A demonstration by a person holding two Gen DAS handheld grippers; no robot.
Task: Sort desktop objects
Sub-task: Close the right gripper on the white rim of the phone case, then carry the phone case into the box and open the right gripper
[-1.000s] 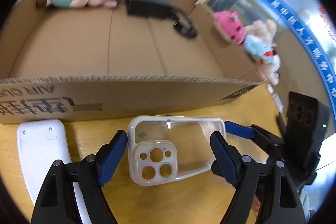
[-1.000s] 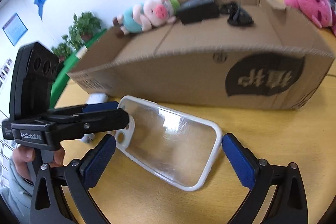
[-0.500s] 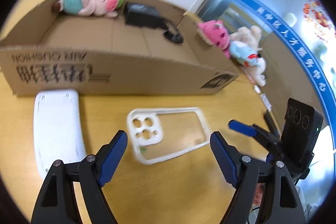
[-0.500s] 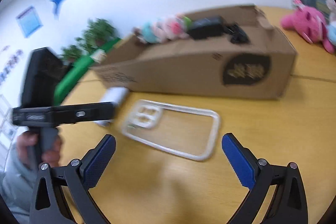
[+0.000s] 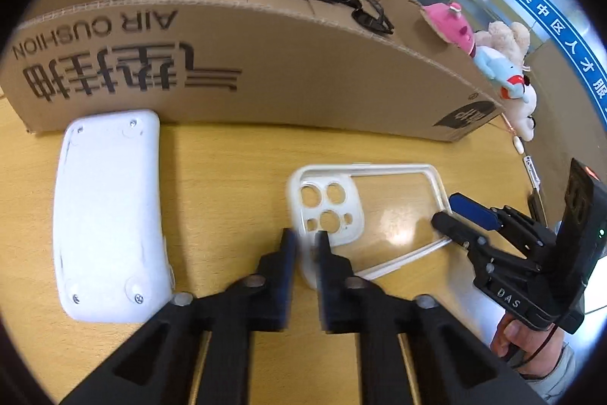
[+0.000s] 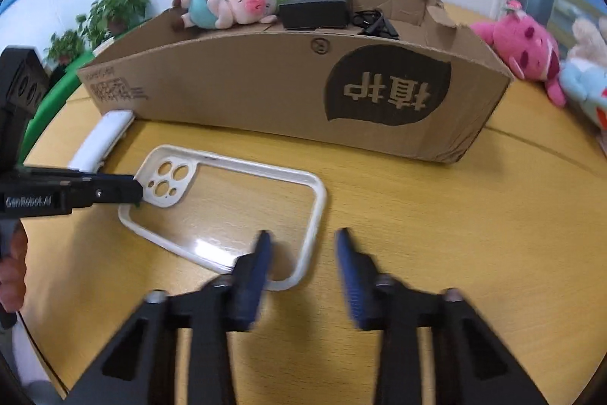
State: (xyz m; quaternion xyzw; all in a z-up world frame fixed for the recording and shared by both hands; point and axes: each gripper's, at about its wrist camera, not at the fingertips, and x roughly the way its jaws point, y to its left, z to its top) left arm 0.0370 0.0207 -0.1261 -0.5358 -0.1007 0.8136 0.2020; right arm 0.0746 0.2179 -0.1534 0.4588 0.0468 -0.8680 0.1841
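- My left hand-held gripper [image 5: 303,245] is clenched on the phone case [image 5: 364,211] camera corner, 6 o'clock.
- My right hand-held gripper [image 6: 303,253] is closing, astride the case's opposite rim, not clamped yet.
- Two-ended hold probably suits a floppy case bound for the cardboard box [image 5: 265,63] at 12.

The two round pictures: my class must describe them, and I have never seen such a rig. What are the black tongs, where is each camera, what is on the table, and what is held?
No robot here: a person holds a two-finger gripper in each hand, and each carries a wide-angle camera looking along its fingers. One picture comes from the left gripper, the other from the right gripper. On the wooden table lie a clear phone case, a white plastic device and a cardboard box holding a plush pig and a black adapter. The left gripper is shut on the case's camera end. The right one's jaws are closing, with the opposite rim between them.
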